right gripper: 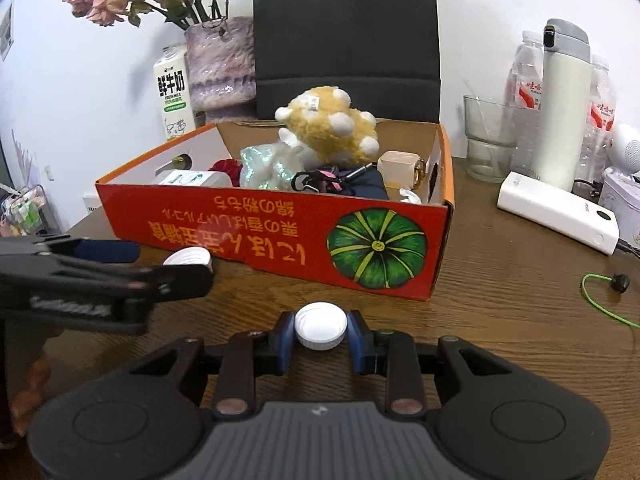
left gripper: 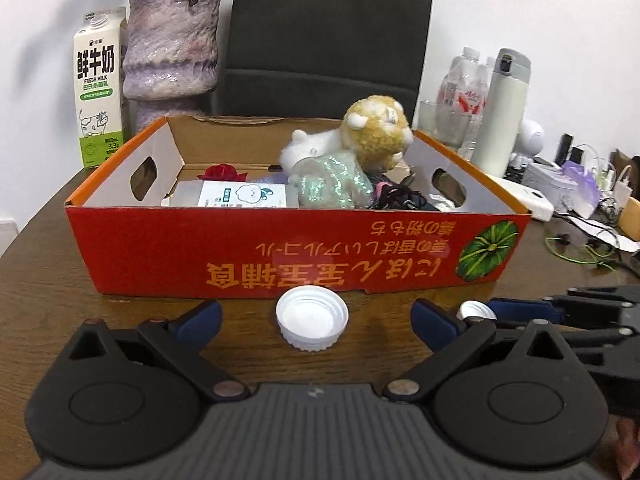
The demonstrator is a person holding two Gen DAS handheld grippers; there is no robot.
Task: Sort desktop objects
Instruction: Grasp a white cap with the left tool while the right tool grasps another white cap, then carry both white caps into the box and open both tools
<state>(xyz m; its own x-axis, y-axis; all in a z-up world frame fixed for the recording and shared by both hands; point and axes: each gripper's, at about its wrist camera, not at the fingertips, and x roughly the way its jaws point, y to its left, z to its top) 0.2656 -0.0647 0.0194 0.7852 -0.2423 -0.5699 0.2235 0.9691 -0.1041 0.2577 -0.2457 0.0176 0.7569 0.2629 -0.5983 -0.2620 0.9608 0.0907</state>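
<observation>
A red cardboard box (left gripper: 280, 252) sits on the wooden table, holding a yellow plush toy (left gripper: 376, 132), a glittery packet, a white packet, cables and other items. It also shows in the right wrist view (right gripper: 248, 232). A white bottle cap (left gripper: 312, 322) lies open side up in front of the box, between the fingers of my open left gripper (left gripper: 316, 318). My right gripper (right gripper: 320, 330) is shut on a second white bottle cap (right gripper: 320, 326), flat side up. That cap (left gripper: 474, 310) and the right gripper show at the right of the left wrist view.
A milk carton (left gripper: 100, 88), a purple vase (left gripper: 172, 44) and a black chair (left gripper: 328, 32) stand behind the box. A thermos (right gripper: 564, 104), a glass (right gripper: 488, 140), water bottles, a white power bank (right gripper: 560, 212) and cables crowd the right side.
</observation>
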